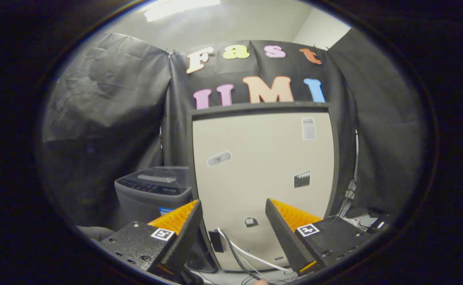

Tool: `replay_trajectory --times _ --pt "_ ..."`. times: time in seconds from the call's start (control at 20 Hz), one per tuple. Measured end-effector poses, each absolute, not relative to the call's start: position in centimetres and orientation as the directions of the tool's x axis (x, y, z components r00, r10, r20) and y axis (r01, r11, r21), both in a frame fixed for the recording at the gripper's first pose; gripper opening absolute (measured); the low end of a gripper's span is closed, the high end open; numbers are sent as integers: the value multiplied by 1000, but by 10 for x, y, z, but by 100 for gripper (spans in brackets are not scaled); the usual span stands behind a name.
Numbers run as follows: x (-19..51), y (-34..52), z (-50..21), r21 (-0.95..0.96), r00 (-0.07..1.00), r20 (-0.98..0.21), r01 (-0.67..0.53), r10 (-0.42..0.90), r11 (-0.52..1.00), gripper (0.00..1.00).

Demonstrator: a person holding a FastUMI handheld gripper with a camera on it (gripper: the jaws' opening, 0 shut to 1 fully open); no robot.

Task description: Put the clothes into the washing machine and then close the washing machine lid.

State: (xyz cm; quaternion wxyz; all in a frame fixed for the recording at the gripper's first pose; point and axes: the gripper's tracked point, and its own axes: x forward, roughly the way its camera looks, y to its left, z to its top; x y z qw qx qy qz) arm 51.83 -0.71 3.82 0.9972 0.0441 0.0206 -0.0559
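Observation:
A small grey top-loading washing machine [152, 194] stands low to the left, beyond my left finger, partly hidden behind a tall beige panel. Its lid with a dark control strip looks shut. My gripper [233, 208] is open, with nothing between its fingers. It points at the beige panel, well short of it. I see no clothes from here.
The tall beige panel with a dark frame [263, 174] stands upright straight ahead, with stickers on it. White and black cables [239, 253] run down at its foot. More cables and small devices [366, 223] lie to the right. Black cloth walls close the booth all around.

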Motion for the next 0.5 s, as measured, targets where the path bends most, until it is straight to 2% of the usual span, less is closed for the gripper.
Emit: replay_trajectory --times 0.3,0.5 --pt "511 20 59 16 998 55 39 -40 999 97" --pt "503 18 36 -51 996 -37 80 -82 995 97"
